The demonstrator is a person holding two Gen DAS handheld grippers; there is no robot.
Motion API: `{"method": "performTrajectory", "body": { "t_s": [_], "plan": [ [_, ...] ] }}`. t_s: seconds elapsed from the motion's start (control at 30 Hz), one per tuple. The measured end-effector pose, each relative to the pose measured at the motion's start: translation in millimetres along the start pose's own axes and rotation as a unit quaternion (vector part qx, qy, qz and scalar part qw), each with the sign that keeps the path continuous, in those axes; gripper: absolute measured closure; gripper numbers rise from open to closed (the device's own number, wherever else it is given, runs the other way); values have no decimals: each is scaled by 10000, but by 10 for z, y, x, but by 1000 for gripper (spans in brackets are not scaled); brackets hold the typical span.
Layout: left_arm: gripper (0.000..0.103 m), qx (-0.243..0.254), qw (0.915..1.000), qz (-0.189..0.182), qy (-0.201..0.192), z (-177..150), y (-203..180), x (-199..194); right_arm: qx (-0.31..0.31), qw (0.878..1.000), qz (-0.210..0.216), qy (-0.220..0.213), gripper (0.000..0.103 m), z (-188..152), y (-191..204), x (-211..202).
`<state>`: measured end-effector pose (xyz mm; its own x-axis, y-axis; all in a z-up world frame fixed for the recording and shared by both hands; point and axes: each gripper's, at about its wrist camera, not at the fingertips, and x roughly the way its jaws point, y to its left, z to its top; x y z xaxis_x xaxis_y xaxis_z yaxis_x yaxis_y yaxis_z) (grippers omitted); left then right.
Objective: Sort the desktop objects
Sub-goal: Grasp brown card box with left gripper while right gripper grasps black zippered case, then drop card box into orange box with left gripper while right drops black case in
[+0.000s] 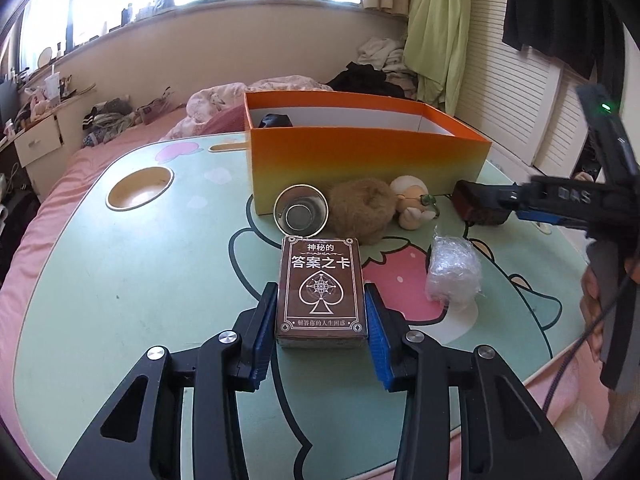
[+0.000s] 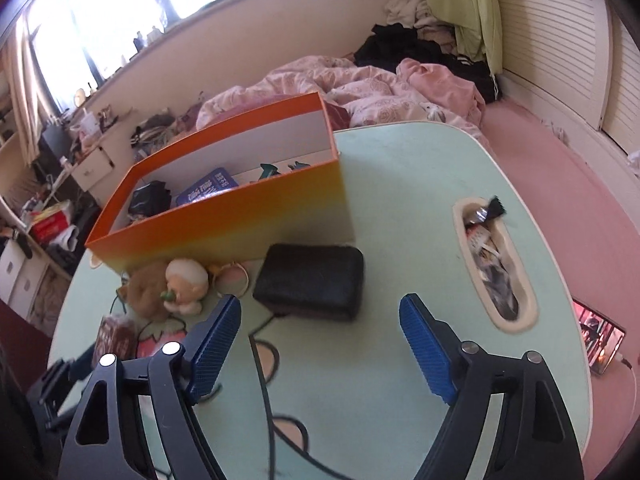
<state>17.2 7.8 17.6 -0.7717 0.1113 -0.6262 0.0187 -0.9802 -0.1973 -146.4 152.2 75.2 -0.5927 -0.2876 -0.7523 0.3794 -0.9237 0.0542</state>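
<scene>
My left gripper (image 1: pixel 321 294) is shut on a brown card box (image 1: pixel 321 290) with a spade design, down at the table top. Behind it lie a glass cup (image 1: pixel 301 210) on its side, a brown furry plush toy (image 1: pixel 364 206) and a clear wrapped bundle (image 1: pixel 454 274). My right gripper (image 2: pixel 322 306) is open and empty, just in front of a black rectangular case (image 2: pixel 310 280); it also shows in the left wrist view (image 1: pixel 486 200). The orange box (image 1: pixel 368 156) stands behind and holds a blue book (image 2: pixel 206 192) and dark items.
The mint cartoon table (image 1: pixel 120 272) has a round cup hole (image 1: pixel 140 192) at the left and an oval slot (image 2: pixel 494 264) with small items at the right. A cable (image 2: pixel 262 380) runs across the table. A phone (image 2: pixel 598 338) lies on the pink bed.
</scene>
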Motion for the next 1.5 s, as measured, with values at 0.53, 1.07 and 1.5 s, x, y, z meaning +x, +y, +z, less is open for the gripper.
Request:
{"method": "performTrajectory", "body": {
  "t_s": [0.53,1.07,1.5],
  "plan": [
    [61,-328,9960,-309,-771,581,174,-415,-2,9957,391,-840,42,301,34,-427],
    [40,-366,9991,3,-228,1164,82,410,-788,9885,-186,-1280,20,571,495,-52],
    [19,-184,9985,260,453,171,117,30,-1114,9937,90,-59,15,-499,178,-184]
  ]
}}
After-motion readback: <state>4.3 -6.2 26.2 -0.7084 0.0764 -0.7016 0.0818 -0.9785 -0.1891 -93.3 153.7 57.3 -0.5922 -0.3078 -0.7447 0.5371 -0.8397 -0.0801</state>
